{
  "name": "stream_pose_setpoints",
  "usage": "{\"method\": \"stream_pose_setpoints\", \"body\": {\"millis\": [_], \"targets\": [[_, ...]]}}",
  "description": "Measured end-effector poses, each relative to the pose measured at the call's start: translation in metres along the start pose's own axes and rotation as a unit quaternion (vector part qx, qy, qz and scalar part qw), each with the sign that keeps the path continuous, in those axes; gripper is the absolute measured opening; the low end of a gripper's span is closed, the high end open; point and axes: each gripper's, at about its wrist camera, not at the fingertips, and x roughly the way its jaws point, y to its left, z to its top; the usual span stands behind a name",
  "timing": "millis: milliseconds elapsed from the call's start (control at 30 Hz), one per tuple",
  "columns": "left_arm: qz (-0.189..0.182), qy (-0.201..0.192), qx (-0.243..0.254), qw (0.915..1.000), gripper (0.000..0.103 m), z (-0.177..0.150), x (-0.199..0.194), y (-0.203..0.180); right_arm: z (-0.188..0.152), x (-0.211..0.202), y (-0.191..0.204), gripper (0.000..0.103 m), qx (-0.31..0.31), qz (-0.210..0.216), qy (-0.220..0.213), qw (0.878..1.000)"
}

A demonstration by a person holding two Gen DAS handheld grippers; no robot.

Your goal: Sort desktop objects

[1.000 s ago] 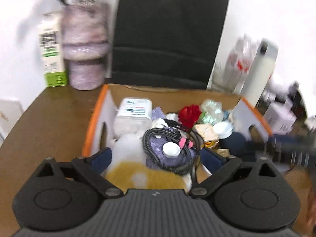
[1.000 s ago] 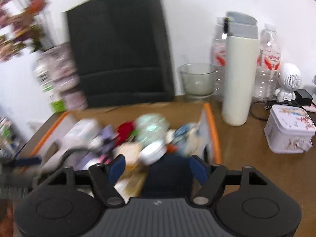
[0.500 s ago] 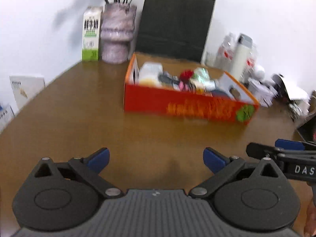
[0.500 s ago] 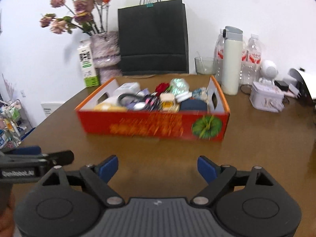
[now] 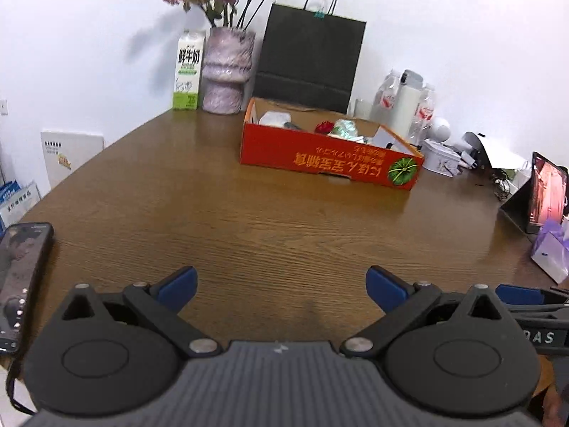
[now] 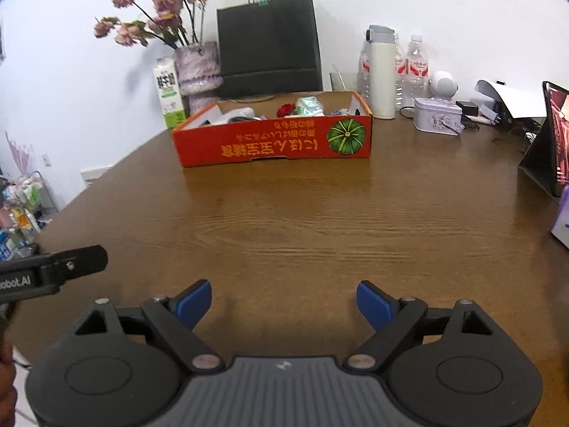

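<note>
An orange cardboard box (image 5: 330, 162) with a green pumpkin print stands at the far side of the brown table (image 5: 249, 220). It holds several small items, among them a red one and a white packet. It also shows in the right wrist view (image 6: 274, 144). My left gripper (image 5: 281, 284) is open and empty, low over the table's near edge. My right gripper (image 6: 284, 300) is open and empty too, beside the left one and far from the box.
A vase of dried flowers (image 5: 227, 71), a milk carton (image 5: 188, 71) and a black paper bag (image 5: 309, 57) stand behind the box. A white flask (image 6: 382, 71), water bottles, a tin (image 6: 437, 119) and a tablet (image 6: 554, 142) are at the right. A phone (image 5: 21, 277) lies near left.
Both grippers have pulled back from right over the box to the table's near edge. The box now looks small and far. Both stay open and empty.
</note>
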Motion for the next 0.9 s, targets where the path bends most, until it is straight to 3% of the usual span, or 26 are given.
{"method": "stream_pose_setpoints", "body": {"millis": [100, 300, 433, 500, 600, 700, 900], "targets": [[0.009, -0.006, 0.017, 0.9998, 0.103, 0.000, 0.008, -0.003, -0.003, -0.009, 0.006, 0.095, -0.017, 0.003, -0.008, 1.000], [0.026, 0.052, 0.021, 0.9981, 0.103, 0.004, 0.055, 0.007, 0.002, 0.024, 0.008, 0.096, -0.023, -0.020, -0.003, 1.000], [0.067, 0.059, 0.079, 0.9928, 0.103, 0.013, 0.098, -0.002, 0.009, 0.055, 0.007, 0.096, -0.034, -0.019, 0.002, 0.999], [0.060, 0.070, 0.090, 0.9916, 0.103, 0.020, 0.115, -0.005, 0.017, 0.075, 0.006, 0.096, -0.034, -0.020, 0.010, 0.999], [0.040, 0.073, 0.078, 0.9935, 0.103, 0.026, 0.129, -0.004, 0.028, 0.099, 0.004, 0.096, -0.032, -0.028, 0.017, 0.999], [0.052, 0.064, 0.065, 0.9945, 0.103, 0.027, 0.136, -0.003, 0.036, 0.116, 0.006, 0.103, -0.036, -0.044, 0.020, 0.998], [0.055, 0.060, 0.055, 0.9951, 0.103, 0.031, 0.143, -0.001, 0.043, 0.128, 0.005, 0.103, -0.033, -0.047, 0.018, 0.998]]}}
